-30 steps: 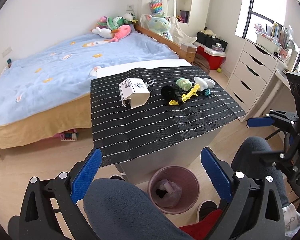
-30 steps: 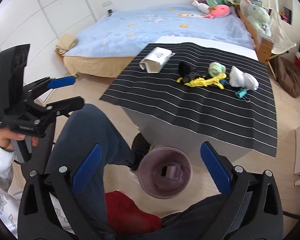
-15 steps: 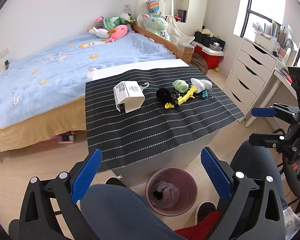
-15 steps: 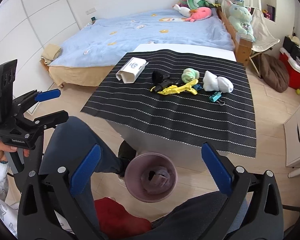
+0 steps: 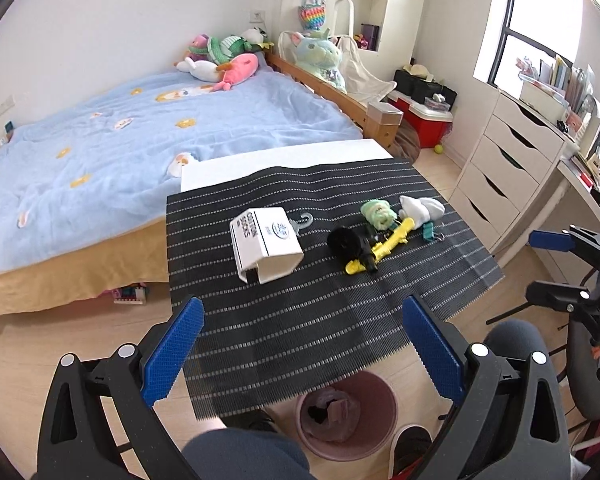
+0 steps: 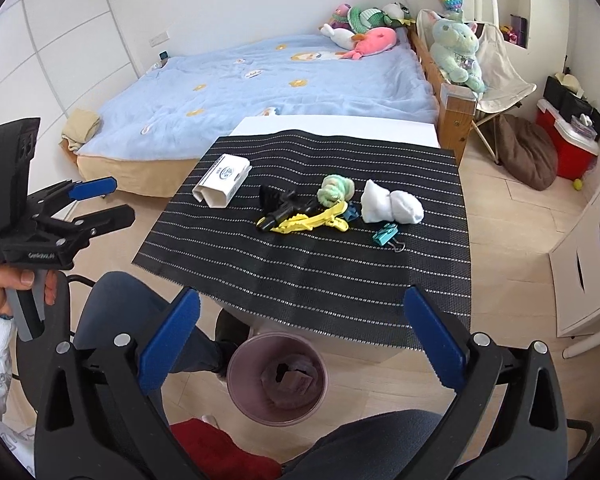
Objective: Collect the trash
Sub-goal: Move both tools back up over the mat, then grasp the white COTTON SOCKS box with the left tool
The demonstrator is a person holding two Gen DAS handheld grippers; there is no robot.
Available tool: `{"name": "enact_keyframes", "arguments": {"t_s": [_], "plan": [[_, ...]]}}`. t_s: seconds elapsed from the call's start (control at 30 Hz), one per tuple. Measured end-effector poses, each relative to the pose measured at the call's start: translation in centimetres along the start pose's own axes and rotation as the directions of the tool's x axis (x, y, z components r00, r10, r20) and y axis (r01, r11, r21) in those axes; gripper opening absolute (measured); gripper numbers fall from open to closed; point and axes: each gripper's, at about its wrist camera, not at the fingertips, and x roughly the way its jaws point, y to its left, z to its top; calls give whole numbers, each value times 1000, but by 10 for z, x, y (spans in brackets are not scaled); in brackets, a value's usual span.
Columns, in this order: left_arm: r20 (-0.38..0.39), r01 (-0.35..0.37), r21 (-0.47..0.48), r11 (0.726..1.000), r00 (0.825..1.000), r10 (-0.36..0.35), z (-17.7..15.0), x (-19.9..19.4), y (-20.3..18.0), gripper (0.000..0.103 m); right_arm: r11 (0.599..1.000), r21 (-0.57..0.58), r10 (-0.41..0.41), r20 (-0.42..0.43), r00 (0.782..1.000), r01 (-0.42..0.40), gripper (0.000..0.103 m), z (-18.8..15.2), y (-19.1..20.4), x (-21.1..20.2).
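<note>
On the striped mat: a white box (image 5: 266,243) lies on its side near the left edge, open end toward the near edge; a black toy (image 5: 346,242), a yellow clip (image 5: 384,248), a green ball (image 5: 378,212), a white wad (image 5: 422,208) and a teal binder clip (image 5: 428,232) cluster close together toward the right edge.
Mat edges: the mat (image 5: 300,312) hangs over the near edge of the white table (image 5: 284,156); the near half of the mat is bare, and a white strip of table shows at the far side.
Bin: a pink bin (image 6: 278,376) stands on the floor just below the mat's overhang, between the person's knees, with crumpled stuff inside.
Left gripper: (image 5: 302,354) jaws spread wide and holding nothing, above the near edge of the mat, well short of the box; in the right wrist view it (image 6: 104,200) hangs left of the table over bare floor, held by a hand (image 6: 8,286).
Right gripper: (image 6: 302,342) jaws wide apart and holding nothing, over the bin and the mat's near edge; in the left wrist view it (image 5: 548,264) sits off the table's right corner.
Room: the bed (image 5: 120,152) runs along the far left, drawers (image 5: 512,168) stand to the right, with open floor between them and the table.
</note>
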Motion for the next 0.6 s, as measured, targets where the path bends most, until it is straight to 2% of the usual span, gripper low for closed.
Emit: {"name": "enact_keyframes", "arguments": {"t_s": [0.17,0.3,0.6], "plan": [[-48,-3,-25,1000,999,1,22,24,12,95,1000,17,-2,5,1000,2,100,6,-7,1],[-116,7,-65,998,993,-14,38,54,26,95,1000,27,-3,-1,1000,3,100,7,-11,4],[-284,-4,-118,993,959,-30,54,119,40,95,998,55,-18,-18,1000,19,100,1,-22,8]]}}
